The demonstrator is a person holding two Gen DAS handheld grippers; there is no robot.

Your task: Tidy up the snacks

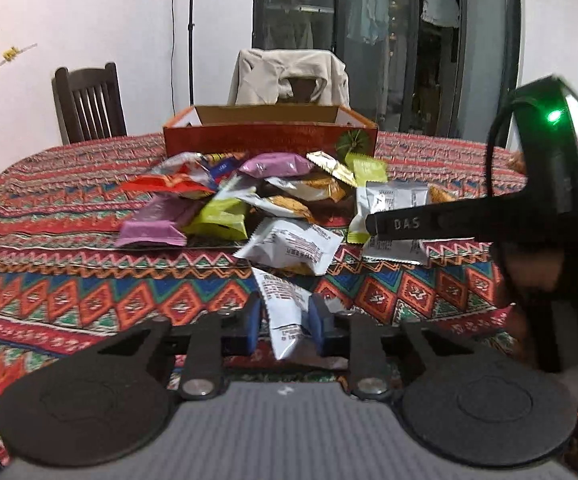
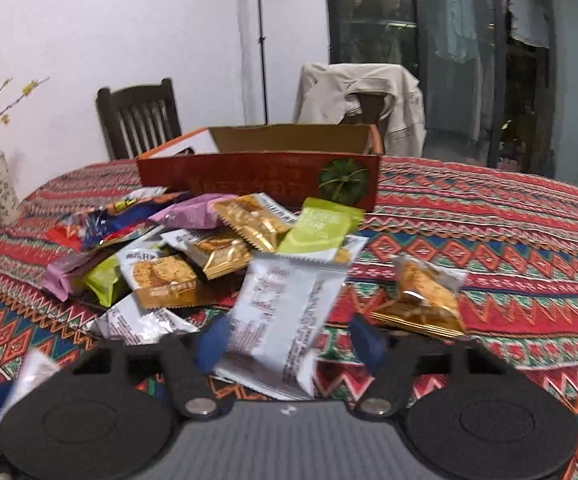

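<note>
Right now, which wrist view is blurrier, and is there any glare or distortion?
Right wrist view: motion smear on the white packet between the claw's fingers. Left wrist view: sharper on the pile, with the passing right gripper body blurred. Both: fisheye bends the table edge; no strong glare.

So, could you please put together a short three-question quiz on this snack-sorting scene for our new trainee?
1. True or false: the left gripper is shut on a white foil snack packet.
2. Multiple choice: where does the open red cardboard box stand? A) behind the pile of snack packets; B) on the dark wooden chair; C) between the right gripper's fingers.
3. Fill in: between the open blue-padded fingers of the right gripper lies a large ____ packet with printed text.

Key: 1 true; 2 A; 3 white.
</note>
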